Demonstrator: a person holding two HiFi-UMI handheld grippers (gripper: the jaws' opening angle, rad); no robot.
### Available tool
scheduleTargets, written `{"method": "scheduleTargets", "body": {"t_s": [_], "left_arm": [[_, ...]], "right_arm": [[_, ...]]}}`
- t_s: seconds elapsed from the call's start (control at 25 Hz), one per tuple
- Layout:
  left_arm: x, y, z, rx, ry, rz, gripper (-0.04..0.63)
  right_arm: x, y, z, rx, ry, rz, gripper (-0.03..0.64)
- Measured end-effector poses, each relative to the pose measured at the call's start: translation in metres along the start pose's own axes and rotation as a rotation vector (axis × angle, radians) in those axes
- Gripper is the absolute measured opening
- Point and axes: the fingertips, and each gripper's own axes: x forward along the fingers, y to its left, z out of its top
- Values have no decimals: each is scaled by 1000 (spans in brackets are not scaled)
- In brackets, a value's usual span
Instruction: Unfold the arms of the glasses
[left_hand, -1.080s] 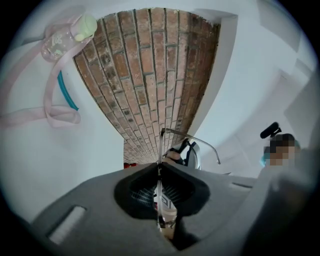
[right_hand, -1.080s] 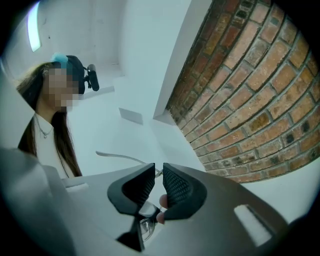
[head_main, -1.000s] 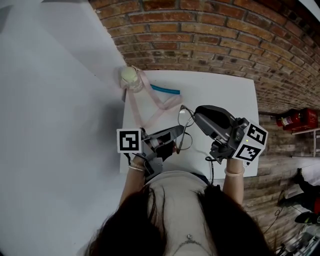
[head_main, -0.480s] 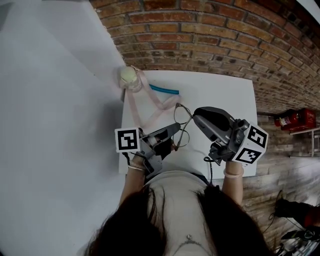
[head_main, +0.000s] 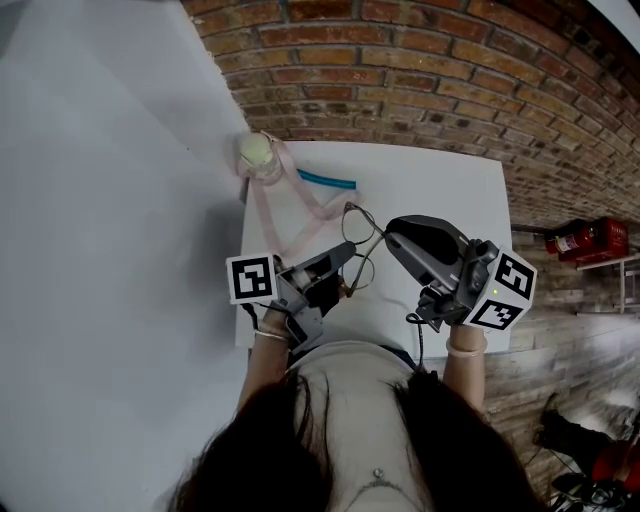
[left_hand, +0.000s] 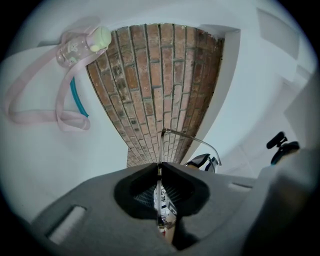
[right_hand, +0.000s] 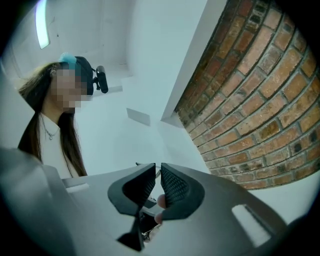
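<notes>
The glasses (head_main: 352, 248), thin wire-framed, are held up over the near part of the white worktop (head_main: 450, 190), between the two tools. In the head view the left tool (head_main: 347, 258) reaches in from the left and meets the frame's near side, with its marker cube (head_main: 252, 279) at the worktop's left edge. The right tool (head_main: 389, 233) comes in from the right and meets the wire at the frame's right side. A clear bottle (head_main: 256, 153) with a pale green cap sits at the far left corner. Its pink strap (head_main: 288, 205) loops across the worktop toward the glasses, and a teal strip (head_main: 328, 180) lies just right of the bottle. A brick wall (head_main: 420, 70) runs along the far side, and a red fire extinguisher (head_main: 590, 238) lies off to the right.

In the left gripper view the jaws are pressed together on the glasses. The thin metal runs straight up out of the seam between the pads, then bends right in a long curve. The bottle, strap and teal strip lie far to the left.

In the right gripper view the pads are drawn almost together, leaving only a narrow slit. A thin bit of the metal frame shows at the top of that slit, and the person's fingers (right_hand: 159, 202) show below it. A person with long hair (right_hand: 42, 112) is at the left.
</notes>
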Motion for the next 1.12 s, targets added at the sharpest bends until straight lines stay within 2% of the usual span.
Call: {"method": "scheduleTargets", "body": {"t_s": [1.12], "left_arm": [[-5,-4,9,-11,-66,-9,26]], "right_arm": [[-1,10,7,-20,-9,4,37]]}}
